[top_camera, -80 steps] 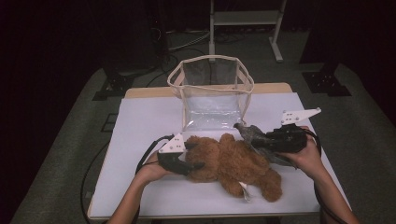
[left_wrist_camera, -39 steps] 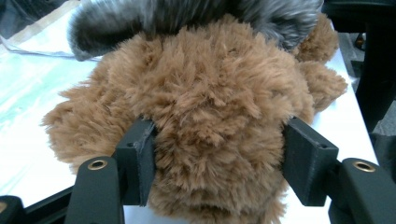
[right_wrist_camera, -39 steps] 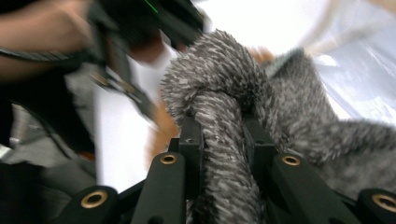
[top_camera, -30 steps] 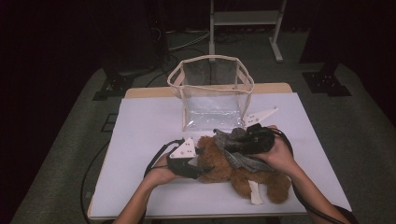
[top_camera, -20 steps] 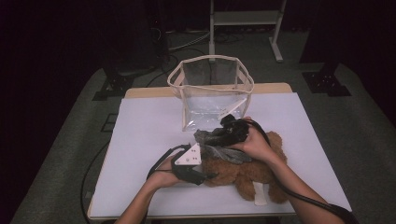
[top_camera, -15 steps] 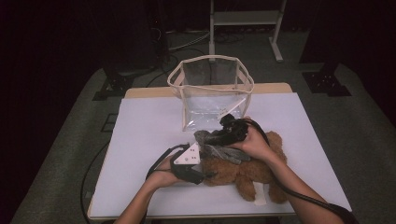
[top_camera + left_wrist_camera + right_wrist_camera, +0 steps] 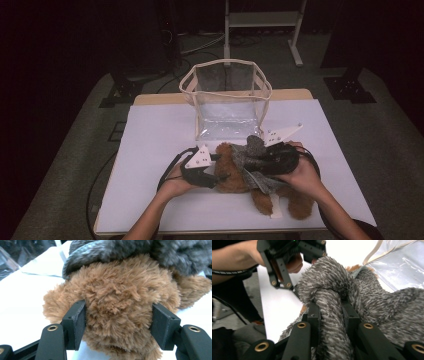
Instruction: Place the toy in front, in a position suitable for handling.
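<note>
- Brown plush: a teddy bear (image 7: 235,172) lies on the white table (image 7: 155,135), between the 2 grippers and touching both.
- Left gripper (image 7: 212,172), held in the person's left hand (image 7: 175,184), points toward the bear's head end. In the left gripper view its 2 jaws stand wide, 1 on each side of the rounded brown head (image 7: 117,312), and both press into the fur, so it is clamping the head.
- Right gripper (image 7: 252,161), in the right hand (image 7: 300,176), comes in from the other side, over the bear's body. In the right gripper view its jaws are drawn close together and pinch a thick fold of grey scarf (image 7: 332,315) between them.
- Grey scarf fabric (image 7: 252,160) drapes over the bear's middle, just ahead of the right gripper, and in the left gripper view it lies right above the head (image 7: 140,252).
- Beyond both grippers, farther from the person, a clear bag (image 7: 227,102) with cream edging stands upright and open-topped on the table, near the bear but not touching it as far as I can tell.
- Bear's 2 legs (image 7: 280,200) stick out toward the table's near edge, below the right hand.
- Black cable (image 7: 170,167) loops from the left gripper across the table.
</note>
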{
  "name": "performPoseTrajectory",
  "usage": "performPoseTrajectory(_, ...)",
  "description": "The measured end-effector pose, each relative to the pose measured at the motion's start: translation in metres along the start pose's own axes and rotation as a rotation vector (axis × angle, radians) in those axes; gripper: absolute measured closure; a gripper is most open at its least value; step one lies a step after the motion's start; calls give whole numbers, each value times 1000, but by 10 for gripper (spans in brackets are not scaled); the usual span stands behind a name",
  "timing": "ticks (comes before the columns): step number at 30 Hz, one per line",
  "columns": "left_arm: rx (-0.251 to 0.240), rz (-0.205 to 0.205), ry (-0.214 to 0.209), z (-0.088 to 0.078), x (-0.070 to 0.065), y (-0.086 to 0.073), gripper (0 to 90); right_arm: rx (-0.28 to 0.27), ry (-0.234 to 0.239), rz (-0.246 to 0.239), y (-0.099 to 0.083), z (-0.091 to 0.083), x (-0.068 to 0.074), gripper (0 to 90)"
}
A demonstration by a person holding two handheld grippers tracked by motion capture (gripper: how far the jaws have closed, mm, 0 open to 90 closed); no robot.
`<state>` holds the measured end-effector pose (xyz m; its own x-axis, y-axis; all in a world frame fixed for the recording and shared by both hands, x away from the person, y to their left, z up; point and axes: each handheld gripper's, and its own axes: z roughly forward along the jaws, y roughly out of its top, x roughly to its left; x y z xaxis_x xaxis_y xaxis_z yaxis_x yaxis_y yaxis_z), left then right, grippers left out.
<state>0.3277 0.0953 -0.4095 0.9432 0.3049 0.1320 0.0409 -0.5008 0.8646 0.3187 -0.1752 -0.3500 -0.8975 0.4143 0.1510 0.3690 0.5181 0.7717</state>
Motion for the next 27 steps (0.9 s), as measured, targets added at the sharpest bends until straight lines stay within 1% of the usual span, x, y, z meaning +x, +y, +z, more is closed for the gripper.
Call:
performPoseTrajectory(1,0,2,1,0,0,0,358,0,-16,-8,-1,2,1,726)
performPoseTrajectory(2,1,4,-1,-1,0,0,358,-4,-20,-8,-1,3,0,727)
performPoseTrajectory(4,-10,10,-7,-4,1,-1,355,-17,-37,-10,-1,7,-5,731)
performPoseTrajectory(5,-17,11,-19,-6,2,-1,354,-20,-39,-3,-1,8,-8,731)
performPoseTrajectory(8,1,28,-31,-8,3,-4,326,-40,-61,11,0,11,-16,732)
performPoseTrajectory(9,5,25,-32,-7,4,-5,319,-44,-68,12,1,11,-18,732)
performPoseTrajectory(11,6,9,-26,-5,4,-7,315,-53,-89,22,3,12,-25,732)
performPoseTrajectory(12,11,13,-24,-4,4,-8,311,-53,-103,28,3,12,-30,731)
performPoseTrajectory(13,9,16,-9,-2,4,-8,315,-54,-108,39,4,13,-33,731)
performPoseTrajectory(14,6,14,8,-1,5,-8,356,-54,-115,50,5,13,-38,731)
performPoseTrajectory(16,0,7,20,0,6,-7,407,-54,-119,50,7,14,-39,732)
performPoseTrajectory(18,-3,8,24,0,6,-7,452,-57,-125,41,9,14,-36,737)
performPoseTrajectory(20,-9,10,23,1,6,-6,472,-66,-125,16,12,12,-27,739)
performPoseTrajectory(22,-13,7,26,2,4,-3,480,-74,-115,-9,15,12,-15,739)
performPoseTrajectory(23,-14,5,27,2,4,-2,483,-78,-100,-31,17,13,-7,739)
performPoseTrajectory(25,-13,1,27,3,4,-1,483,-71,-98,-67,20,16,3,738)
performPoseTrajectory(27,-12,-1,24,2,4,-2,483,-52,-105,-86,19,18,7,738)
